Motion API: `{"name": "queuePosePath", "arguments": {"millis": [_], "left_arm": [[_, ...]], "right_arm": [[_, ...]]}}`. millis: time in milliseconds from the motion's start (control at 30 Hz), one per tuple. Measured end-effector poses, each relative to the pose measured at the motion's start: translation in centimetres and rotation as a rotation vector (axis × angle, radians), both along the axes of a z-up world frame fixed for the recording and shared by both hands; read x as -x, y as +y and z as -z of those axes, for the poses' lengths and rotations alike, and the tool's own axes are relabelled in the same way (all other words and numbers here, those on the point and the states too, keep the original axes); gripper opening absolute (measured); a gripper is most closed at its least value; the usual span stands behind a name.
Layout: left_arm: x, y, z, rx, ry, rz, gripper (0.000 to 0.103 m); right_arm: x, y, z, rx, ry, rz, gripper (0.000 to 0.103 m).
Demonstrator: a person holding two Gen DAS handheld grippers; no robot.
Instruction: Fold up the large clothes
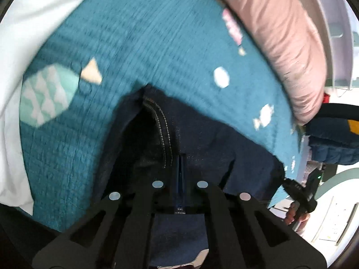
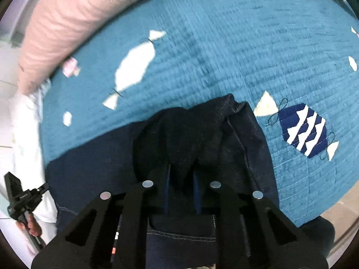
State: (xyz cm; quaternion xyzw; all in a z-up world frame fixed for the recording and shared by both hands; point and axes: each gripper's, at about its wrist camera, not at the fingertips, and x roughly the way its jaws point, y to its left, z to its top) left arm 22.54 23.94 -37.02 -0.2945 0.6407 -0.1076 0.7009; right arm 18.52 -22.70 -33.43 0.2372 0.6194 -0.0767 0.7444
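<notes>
My left gripper (image 1: 179, 186) is clamped tight on a fold of the dark blue denim garment with pale contrast stitching (image 1: 202, 139), the cloth pinched between its black fingers. My right gripper (image 2: 181, 185) stands narrow, its pads closed on a bunched ridge of the same denim (image 2: 202, 134). One garment, held at two places, hanging from both grippers over the teal quilted bedspread with white and navy fish patches (image 2: 224, 51).

Beyond the denim, the spread covers the bed, and a long pink wrinkled bolster cushion (image 1: 285, 44) lies along its edge; the right wrist view shows the same cushion (image 2: 67, 22) at upper left.

Only the left wrist view shows white bedding (image 1: 29, 33) piled on the spread's far side, and my right hand (image 1: 296, 213) on its black handle. Only the right wrist view shows the navy striped fish patch (image 2: 303, 132) and my left hand (image 2: 29, 224) gripping its handle beside a white sheet (image 2: 27, 123).
</notes>
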Motion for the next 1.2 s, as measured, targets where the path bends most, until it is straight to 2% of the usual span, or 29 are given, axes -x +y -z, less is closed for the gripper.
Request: {"name": "queuePosePath", "arguments": {"millis": [100, 233, 333, 400, 433, 467, 500, 533, 567, 600, 667, 733, 800, 833, 867, 933, 967, 1000, 1033, 1067, 1100, 1133, 1200], "left_arm": [[-1.0, 0.0, -1.3, -0.023, -0.04, 0.017, 0.001], [-2.5, 0.7, -1.5, 0.016, -0.072, -0.029, 0.001], [-3.2, 1.3, 1.5, 0.035, -0.016, -0.064, 0.002], [-3.1, 1.5, 4.0, 0.049, 0.048, -0.085, 0.002], [-2.9, 1.5, 4.3, 0.049, 0.051, -0.097, 0.001], [-2.6, 1.3, 3.9, 0.036, 0.032, -0.095, 0.001], [-2.3, 1.0, 3.1, 0.016, 0.016, -0.07, 0.001], [-2.1, 0.8, 2.4, 0.009, 0.011, -0.049, 0.003], [-1.7, 0.8, 1.5, 0.011, 0.005, -0.04, 0.007], [-1.4, 0.9, 0.4, 0.014, -0.012, -0.035, 0.01], [-0.5, 1.0, -1.9, -0.035, -0.064, -0.025, 0.036], [0.5, 0.5, -3.9, -0.084, -0.108, -0.005, 0.038], [1.8, -0.7, -5.1, -0.038, -0.124, 0.047, 0.038], [2.4, -1.4, -5.3, -0.023, -0.123, 0.065, 0.038], [3.2, -2.3, -5.1, -0.018, -0.113, 0.09, 0.038], [4.8, -3.5, -3.8, -0.027, -0.073, 0.124, 0.038], [5.6, -3.9, -2.8, -0.038, -0.044, 0.136, 0.036], [6.8, -4.4, -0.9, -0.088, 0.009, 0.151, 0.035], [7.8, -4.7, 0.8, -0.156, 0.058, 0.162, 0.026], [8.4, -4.6, 2.2, -0.186, 0.088, 0.159, 0.016], [9.4, -3.9, 4.5, -0.191, 0.132, 0.129, 0.011], [9.9, -3.3, 6.2, -0.169, 0.142, 0.089, 0.003], [10.4, -2.0, 7.4, -0.077, 0.132, 0.032, 0.003]], "right_arm": [[-0.3, 0.0, -1.4, -0.016, -0.055, -0.001, 0.014], [-1.2, -0.3, -2.0, -0.023, -0.089, 0.001, 0.014], [-2.1, -0.2, 0.6, 0.034, -0.017, -0.005, 0.014], [-2.2, -0.8, 3.4, 0.016, 0.033, 0.026, 0.016], [-2.2, -0.7, 4.2, 0.024, 0.049, 0.025, 0.019], [-2.2, -0.4, 3.9, 0.053, 0.05, 0.025, 0.027], [-2.1, -0.3, 3.5, 0.074, 0.054, 0.03, 0.031], [-2.0, 0.0, 2.5, 0.101, 0.068, 0.036, 0.043], [-1.8, 0.1, 1.7, 0.098, 0.058, 0.034, 0.05], [-1.5, 0.3, 0.7, 0.088, 0.029, 0.031, 0.051], [-0.5, 0.8, -2.3, 0.114, -0.038, 0.014, 0.051], [0.5, 1.6, -4.5, 0.131, -0.085, 0.004, 0.051], [1.9, 3.3, -6.0, 0.1, -0.128, -0.047, 0.051], [2.5, 4.4, -6.0, 0.09, -0.115, -0.091, 0.047], [3.5, 6.0, -5.5, 0.063, -0.093, -0.138, 0.036], [4.9, 8.0, -3.5, 0.0, -0.021, -0.189, 0.022], [5.9, 9.0, -1.8, -0.024, 0.036, -0.215, 0.018], [6.5, 9.6, -0.5, -0.026, 0.069, -0.228, 0.017], [7.4, 10.1, 1.3, -0.019, 0.116, -0.233, 0.014], [8.5, 10.4, 3.9, -0.011, 0.195, -0.213, 0.01], [9.2, 10.6, 5.8, -0.009, 0.244, -0.196, 0.009], [10.0, 10.6, 8.1, 0.007, 0.283, -0.184, 0.004], [10.6, 10.6, 9.1, 0.012, 0.244, -0.168, 0.004]]}}
